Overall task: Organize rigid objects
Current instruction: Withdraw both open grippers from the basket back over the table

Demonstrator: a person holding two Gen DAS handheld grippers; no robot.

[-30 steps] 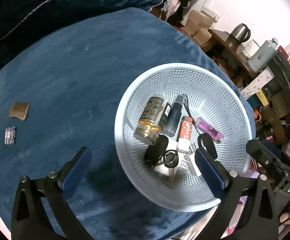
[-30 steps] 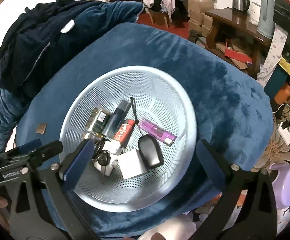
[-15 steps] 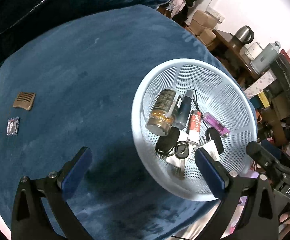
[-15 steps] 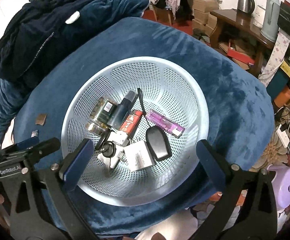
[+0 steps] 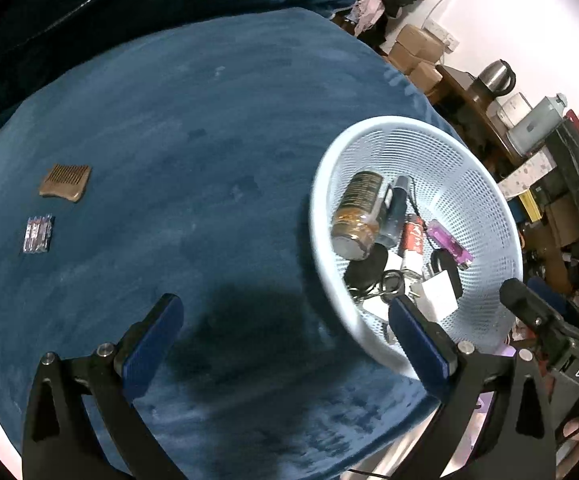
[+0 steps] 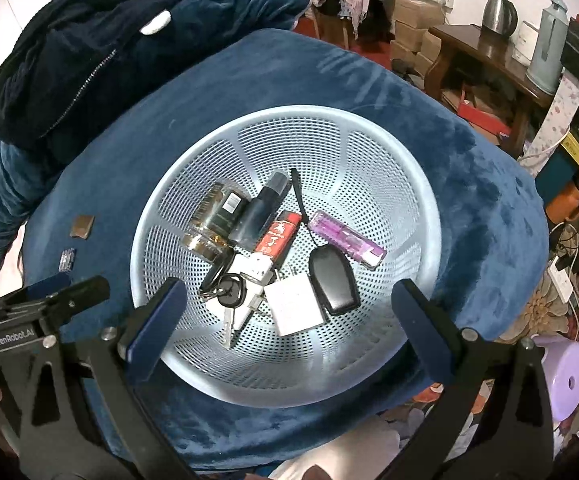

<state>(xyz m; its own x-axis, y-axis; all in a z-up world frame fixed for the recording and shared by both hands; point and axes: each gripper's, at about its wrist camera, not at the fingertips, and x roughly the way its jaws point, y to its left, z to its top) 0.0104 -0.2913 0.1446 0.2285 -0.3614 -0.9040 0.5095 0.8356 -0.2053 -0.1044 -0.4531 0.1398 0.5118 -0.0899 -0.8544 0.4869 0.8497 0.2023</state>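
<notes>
A pale blue mesh basket (image 6: 369, 152) (image 5: 485, 184) sits on the blue velvet table and holds several small items: a jar (image 6: 213, 220), a dark spray bottle (image 6: 261, 212), a red lighter (image 6: 277, 236), a purple lighter (image 6: 345, 238), a black key fob (image 6: 333, 276), a white cube (image 6: 295, 308) and keys (image 6: 229, 296). A wooden comb (image 5: 65, 182) and a small battery pack (image 5: 38, 233) lie on the cloth far left. My left gripper (image 5: 285, 332) is open over bare cloth beside the basket. My right gripper (image 6: 287, 320) hangs open above the basket.
A dark blue jacket (image 6: 81, 52) is heaped at the table's far side. Beyond the right edge stand a wooden side table with a kettle (image 6: 499, 10) and thermos (image 6: 545, 40), cardboard boxes, and a purple stool (image 6: 565, 376) on the floor.
My left gripper has swung left, away from the basket, so the comb and battery pack sit nearer the middle. The right gripper has drawn back slightly above the basket. Both stay open.
</notes>
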